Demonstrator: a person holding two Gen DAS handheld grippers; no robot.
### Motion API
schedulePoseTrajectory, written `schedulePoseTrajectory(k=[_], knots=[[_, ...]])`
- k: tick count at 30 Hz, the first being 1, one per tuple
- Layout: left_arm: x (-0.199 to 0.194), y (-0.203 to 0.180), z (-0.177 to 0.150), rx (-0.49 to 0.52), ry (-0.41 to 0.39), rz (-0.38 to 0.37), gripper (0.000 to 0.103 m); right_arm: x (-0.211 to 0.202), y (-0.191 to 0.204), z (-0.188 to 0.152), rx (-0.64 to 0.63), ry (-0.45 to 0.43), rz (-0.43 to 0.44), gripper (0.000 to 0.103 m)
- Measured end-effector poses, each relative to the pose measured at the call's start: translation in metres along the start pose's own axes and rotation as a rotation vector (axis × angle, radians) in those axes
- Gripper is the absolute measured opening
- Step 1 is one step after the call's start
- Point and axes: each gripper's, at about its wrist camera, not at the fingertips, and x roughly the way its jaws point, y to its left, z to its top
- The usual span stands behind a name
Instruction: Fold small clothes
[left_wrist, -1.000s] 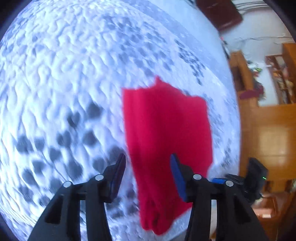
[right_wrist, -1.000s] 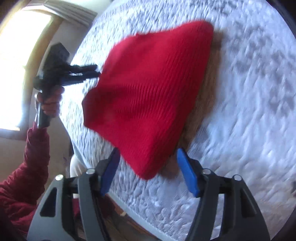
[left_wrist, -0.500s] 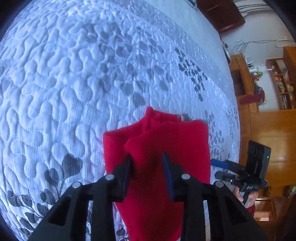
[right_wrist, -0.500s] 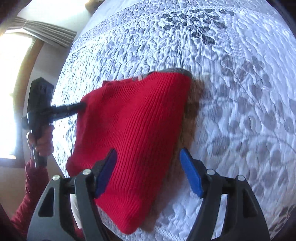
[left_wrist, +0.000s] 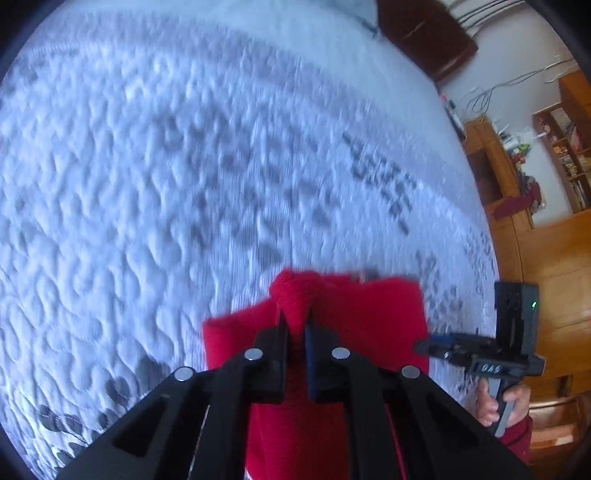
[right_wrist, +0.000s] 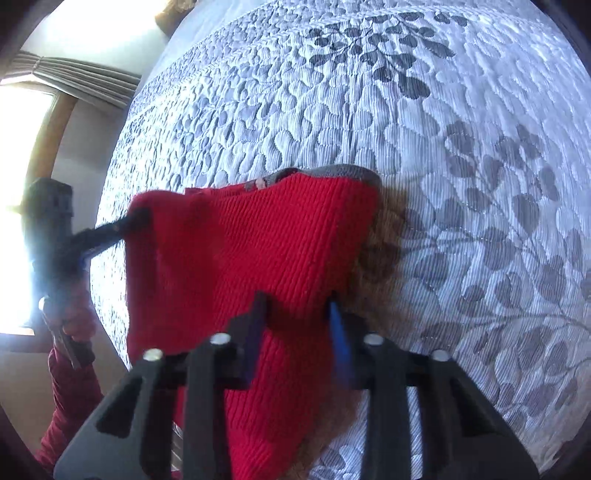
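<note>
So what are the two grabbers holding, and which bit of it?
Both have just closed on the red ribbed knit garment: the left gripper pinches a bunched fold at one edge, the right gripper grips a fold near another edge.

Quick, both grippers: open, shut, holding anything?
Left gripper: shut on a pinch of the red knit.
Right gripper: jaws just closing, pressing on the knit's near edge.

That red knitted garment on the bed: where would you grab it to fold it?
By its corners, from above. The red knitted garment lies flat and limp, so pinched corners lift it evenly. The left gripper already pinches one; the right gripper straddles another edge.
</note>
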Motion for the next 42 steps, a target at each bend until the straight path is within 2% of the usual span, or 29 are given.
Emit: schedulePoseTrajectory(k=[2, 5, 6, 8, 10, 11, 12, 13, 15, 18, 20, 23, 26, 29, 30, 31, 32, 34, 35, 36, 38, 42], knots=[[-0.008, 0.005, 0.0, -0.007, -0.043, 0.033, 0.007, -0.003, -0.005, 0.0, 0.022, -0.02, 0.02, 0.021], [0.018, 0.036, -0.012, -0.074, 0.051, 0.093, 0.007, 0.002, -0.013, 0.002, 0.046, -0.021, 0.023, 0.019], [0.027, 0.044, -0.017, -0.083, 0.076, 0.091, 0.008, 0.003, -0.014, 0.002, 0.048, -0.019, 0.024, 0.023], [0.025, 0.046, -0.02, -0.086, 0.047, 0.059, 0.01, 0.006, -0.013, 0.001, 0.045, -0.024, 0.002, 0.031], [0.013, 0.047, -0.02, -0.121, 0.019, 0.02, 0.019, 0.006, -0.011, -0.001, 0.043, -0.034, -0.021, 0.038], [0.008, 0.046, -0.022, -0.126, 0.02, 0.021, 0.03, 0.003, -0.01, -0.004, 0.043, -0.039, -0.029, 0.041], [0.002, 0.044, -0.025, -0.118, 0.023, 0.041, 0.041, -0.001, -0.011, -0.011, 0.039, -0.042, -0.027, 0.046], [-0.007, 0.04, -0.032, -0.094, 0.02, 0.066, 0.043, -0.006, -0.01, -0.018, 0.033, -0.04, -0.02, 0.054], [-0.021, 0.032, -0.055, -0.055, 0.051, 0.087, 0.051, -0.014, -0.005, -0.039, 0.001, -0.022, -0.025, 0.059], [-0.026, 0.026, -0.095, -0.054, 0.127, 0.072, 0.052, -0.019, 0.009, -0.074, -0.054, 0.015, -0.033, 0.062], [-0.029, 0.023, -0.125, -0.059, 0.16, 0.071, 0.052, -0.015, 0.018, -0.101, -0.063, 0.059, 0.006, 0.065], [-0.034, 0.016, -0.159, -0.054, 0.167, 0.073, 0.052, -0.005, 0.02, -0.138, -0.033, 0.108, 0.071, 0.067], [-0.036, 0.013, -0.175, -0.072, 0.176, 0.032, 0.052, 0.005, 0.016, -0.156, 0.027, 0.139, 0.141, 0.067], [-0.042, 0.008, -0.185, -0.094, 0.18, -0.028, 0.051, 0.014, 0.012, -0.168, 0.064, 0.142, 0.146, 0.067], [-0.045, 0.004, -0.186, -0.078, 0.172, -0.042, 0.052, 0.013, 0.013, -0.169, 0.058, 0.133, 0.148, 0.063], [-0.045, 0.0, -0.185, -0.068, 0.167, -0.036, 0.052, 0.012, 0.014, -0.168, 0.058, 0.126, 0.152, 0.051], [-0.043, -0.003, -0.185, -0.059, 0.168, -0.017, 0.051, 0.012, 0.014, -0.167, 0.063, 0.128, 0.167, 0.044], [-0.029, -0.005, -0.183, -0.049, 0.205, 0.035, 0.047, 0.015, 0.014, -0.167, 0.081, 0.143, 0.177, 0.019], [-0.02, -0.005, -0.183, -0.047, 0.233, 0.058, 0.031, 0.016, 0.015, -0.167, 0.084, 0.146, 0.171, 0.019], [-0.013, -0.005, -0.184, -0.054, 0.249, 0.069, 0.022, 0.015, 0.016, -0.167, 0.086, 0.145, 0.167, 0.016], [-0.011, -0.003, -0.186, -0.083, 0.266, 0.067, 0.015, 0.005, 0.02, -0.171, 0.058, 0.132, 0.144, 0.014], [-0.009, -0.004, -0.197, -0.051, 0.277, 0.112, 0.015, 0.0, 0.022, -0.182, 0.004, 0.139, 0.026, 0.013]])
